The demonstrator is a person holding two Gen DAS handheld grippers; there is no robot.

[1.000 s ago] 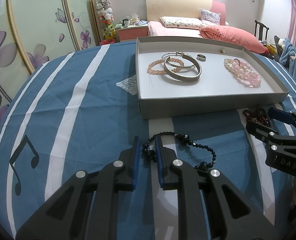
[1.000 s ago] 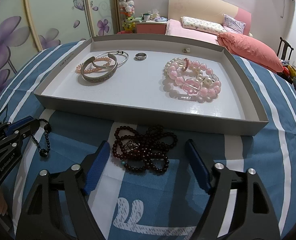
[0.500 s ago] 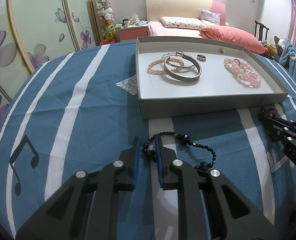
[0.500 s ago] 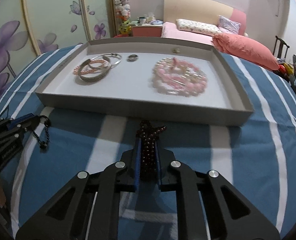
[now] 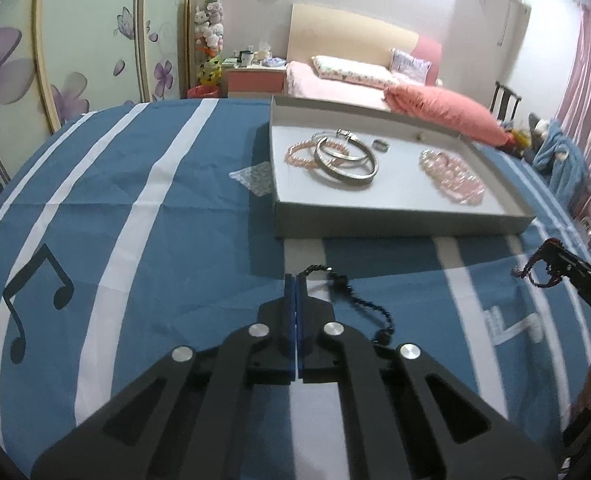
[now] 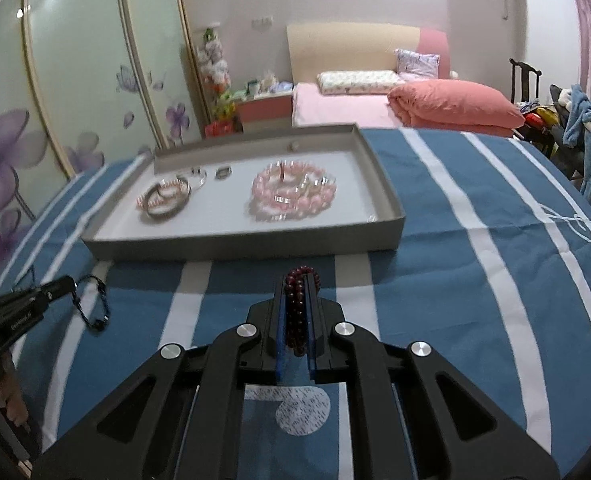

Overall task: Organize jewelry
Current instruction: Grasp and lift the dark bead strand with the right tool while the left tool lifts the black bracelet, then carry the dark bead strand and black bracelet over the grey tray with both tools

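In the left wrist view, the left gripper has its blue-padded fingers pressed together, pinching the black beaded bracelet at its near end; the strand loops out past the tips and trails to the right side of the gripper above the blue striped cloth. Beyond it, the grey tray rests on the cloth and contains a pink bead bracelet, two overlapping silver bangles, a small ring and a coil of pale pink beads. At the right edge, the right gripper carries a dark red bead strand dangling from its tip. In the right wrist view, the right gripper is closed on the dark red bead strand, which runs bunched between the pads and protrudes past the tips. The grey tray lies just ahead, blurred, with the pale pink beads in its right half and the bangles in its left. At the left edge, the left gripper holds the black beaded bracelet hanging in a loop.
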